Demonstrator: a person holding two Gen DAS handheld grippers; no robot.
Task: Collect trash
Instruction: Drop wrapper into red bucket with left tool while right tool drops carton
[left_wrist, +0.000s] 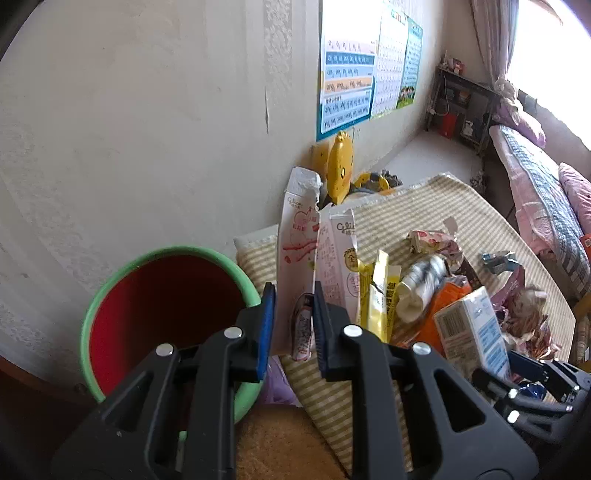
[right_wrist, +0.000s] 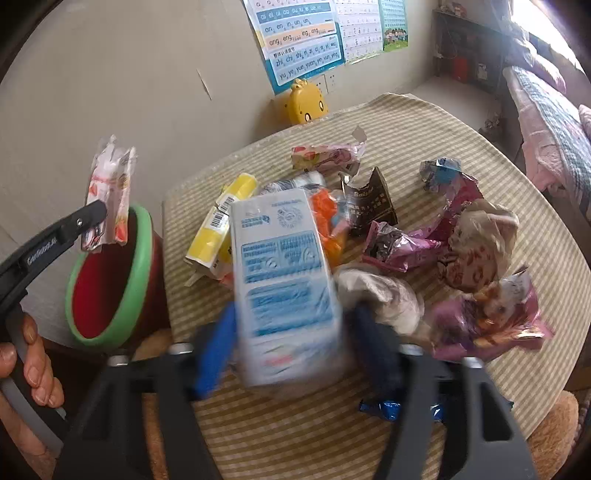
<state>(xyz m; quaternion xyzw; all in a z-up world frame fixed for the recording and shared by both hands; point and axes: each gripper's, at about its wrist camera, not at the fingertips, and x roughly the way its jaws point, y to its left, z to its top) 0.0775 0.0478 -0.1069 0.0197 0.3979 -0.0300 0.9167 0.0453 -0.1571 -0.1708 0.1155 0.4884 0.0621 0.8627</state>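
Our left tool (left_wrist: 293, 325) pinches a white-and-pink wrapper (left_wrist: 299, 254) at the bin's (right_wrist: 142, 258) twelve o'clock; our right tool (right_wrist: 291, 365) straddles a blue-and-white carton (right_wrist: 284, 266), grip unclear.

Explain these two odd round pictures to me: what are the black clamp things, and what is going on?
There is no robot here. A person holds a hand-held gripper in each hand, a black clamp with two blue-padded fingers, and each carries a wide-angle camera looking along those fingers. That is why both views look bulged.

In the left camera's view, the left hand-held gripper is shut on a torn white and pink wrapper, lifted beside a red bin with a green rim. The right camera also shows it from the side, with the person's fingers on its handle.

In the right camera's view, the right hand-held gripper has a white and blue carton between its fingers, though blur hides whether they press on it.

More trash lies on the striped cloth: a yellow packet, purple foil wrappers, crumpled paper.
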